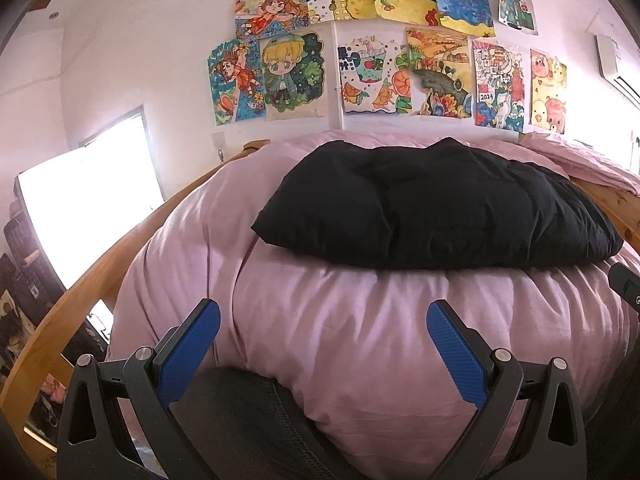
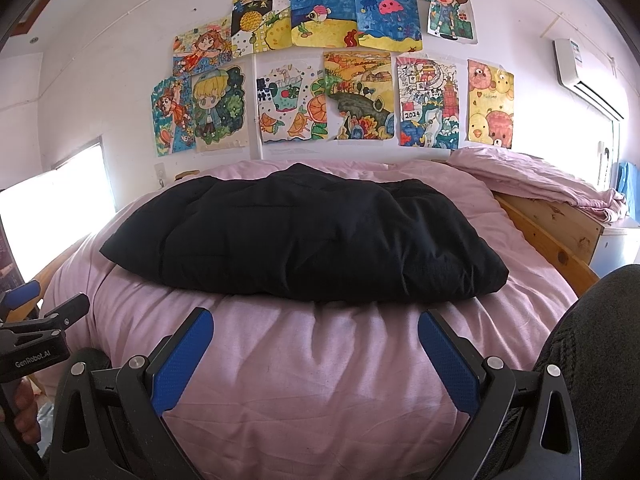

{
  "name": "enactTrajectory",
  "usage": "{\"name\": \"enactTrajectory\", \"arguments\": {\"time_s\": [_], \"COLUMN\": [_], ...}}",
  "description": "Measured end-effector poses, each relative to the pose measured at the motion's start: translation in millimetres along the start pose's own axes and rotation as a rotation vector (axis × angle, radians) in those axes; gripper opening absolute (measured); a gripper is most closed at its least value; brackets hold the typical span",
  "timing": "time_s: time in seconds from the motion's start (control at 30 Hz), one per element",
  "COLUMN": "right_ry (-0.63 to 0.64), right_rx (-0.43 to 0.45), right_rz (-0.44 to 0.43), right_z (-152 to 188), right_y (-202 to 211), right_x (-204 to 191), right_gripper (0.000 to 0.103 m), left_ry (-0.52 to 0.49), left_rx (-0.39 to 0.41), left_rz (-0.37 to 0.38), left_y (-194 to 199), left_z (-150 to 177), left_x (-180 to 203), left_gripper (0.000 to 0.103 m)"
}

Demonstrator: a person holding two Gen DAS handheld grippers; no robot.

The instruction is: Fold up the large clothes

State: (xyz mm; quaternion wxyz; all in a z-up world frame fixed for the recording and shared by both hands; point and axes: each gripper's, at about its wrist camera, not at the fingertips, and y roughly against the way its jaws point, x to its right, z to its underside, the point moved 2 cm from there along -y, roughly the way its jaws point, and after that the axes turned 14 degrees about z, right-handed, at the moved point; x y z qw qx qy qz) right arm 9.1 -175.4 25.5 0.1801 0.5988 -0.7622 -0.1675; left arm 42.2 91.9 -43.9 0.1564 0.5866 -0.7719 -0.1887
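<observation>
Ahead of both grippers, black padded garment point(image 1: 436, 208) lies on pink duvet point(image 1: 340, 340), long axis left-right. My left gripper point(image 1: 323, 322) and right gripper point(image 2: 315, 330) both wide open, empty, just short of its near edge, about equally near.

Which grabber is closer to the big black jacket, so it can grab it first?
Probably the right gripper. Both are open and short of the black jacket, over the pink duvet, but in the right view its near edge lies just beyond the fingertips; the left gripper looks farther back.
</observation>
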Motion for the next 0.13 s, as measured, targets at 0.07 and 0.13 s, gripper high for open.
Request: {"name": "enactTrajectory", "arguments": {"time_s": [0.07, 0.13], "right_ry": [0.000, 0.000], "right_rx": [0.000, -0.001], "right_rz": [0.000, -0.001], "right_z": [0.2, 0.5], "right_y": [0.3, 0.0], "right_x": [0.0, -0.2], "right_gripper": [0.103, 0.103], "left_ry": [0.004, 0.004], "left_rx": [-0.003, -0.006], "left_rz": [0.001, -0.001], "left_y": [-0.6, -1.1], "left_z": [0.5, 1.5], "left_x": [-0.9, -1.0], "left_gripper": [0.101, 0.101]}}
